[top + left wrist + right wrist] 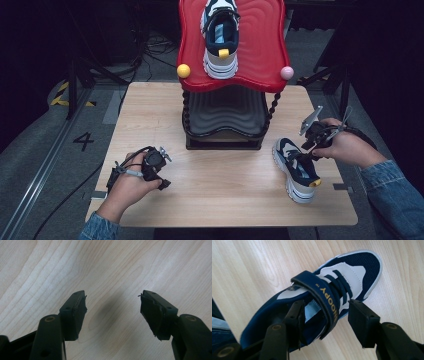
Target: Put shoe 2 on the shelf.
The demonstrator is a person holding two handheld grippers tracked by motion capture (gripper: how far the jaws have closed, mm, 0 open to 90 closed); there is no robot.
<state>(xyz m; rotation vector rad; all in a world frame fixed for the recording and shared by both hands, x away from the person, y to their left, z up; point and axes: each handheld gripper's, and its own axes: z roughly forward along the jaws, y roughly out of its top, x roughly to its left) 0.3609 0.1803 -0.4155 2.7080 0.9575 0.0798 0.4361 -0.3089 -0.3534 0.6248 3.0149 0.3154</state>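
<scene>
My right tool [306,148] stands wide over the shoe [297,169] on the bench [165,110], at its near right part, just in front of the rack [225,135]. In the right gripper view one jaw sits inside the shoe's opening, beside the blue strap [322,293], and the other is outside the shoe's wall, over bare wood. The pads do not press on the shoe. The toe [364,262] points away from me in that view; in the high view it points toward the rack and the yellow heel tab [315,183] faces the near edge. The shoe stands on its sole, navy and white.

My left tool [161,172] is at the near left of the bench, well apart from the shoe. Its jaws are wide too, with only wood grain between them in the left gripper view, and nothing in them.

A second shoe [220,35] lies on the red tray [262,45] atop the rack, heel toward me. A yellow ball [183,70] and a pink ball [286,72] sit at the tray's near corners.
</scene>
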